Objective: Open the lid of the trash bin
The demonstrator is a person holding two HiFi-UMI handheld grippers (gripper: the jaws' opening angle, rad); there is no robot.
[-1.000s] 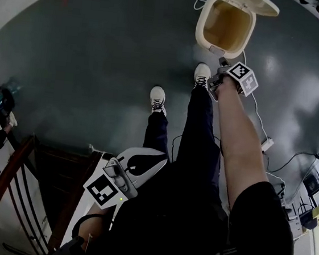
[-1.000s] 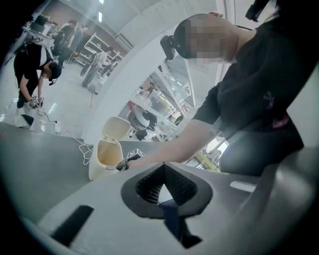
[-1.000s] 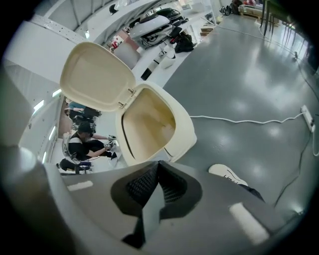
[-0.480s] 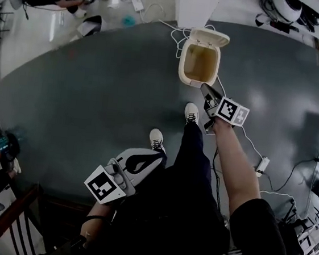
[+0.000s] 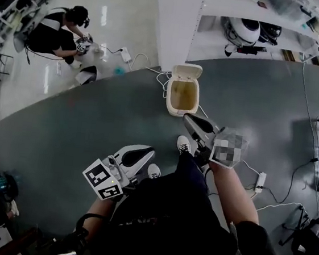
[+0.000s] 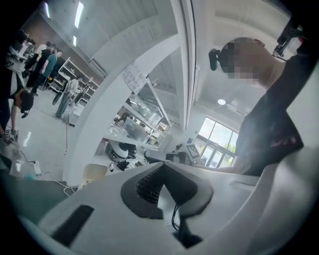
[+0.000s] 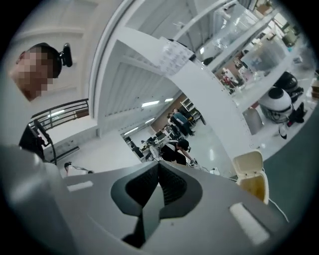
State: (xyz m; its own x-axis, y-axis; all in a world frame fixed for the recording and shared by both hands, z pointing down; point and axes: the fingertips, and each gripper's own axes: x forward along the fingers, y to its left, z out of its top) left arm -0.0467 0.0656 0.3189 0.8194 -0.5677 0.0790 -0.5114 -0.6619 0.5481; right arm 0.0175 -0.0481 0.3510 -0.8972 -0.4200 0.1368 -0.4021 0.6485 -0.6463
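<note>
At twelve o'clock, trash bin (image 5: 171,97) lid (image 5: 187,71) is up; my left gripper (image 5: 147,152) and right gripper (image 5: 188,118), jaws together and empty, must avoid bumping it.

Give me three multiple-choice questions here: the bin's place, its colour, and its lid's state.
1. Where does the trash bin stand? A on a shelf; B on the dark floor; C on a chair.
2. What colour is it? A red; B blue; C cream.
3. How is its lid? A shut; B tipped back open; C lying detached.
Answers: B, the head view shows it on the floor; C, its walls are cream; B, the lid stands behind the open mouth.
</note>
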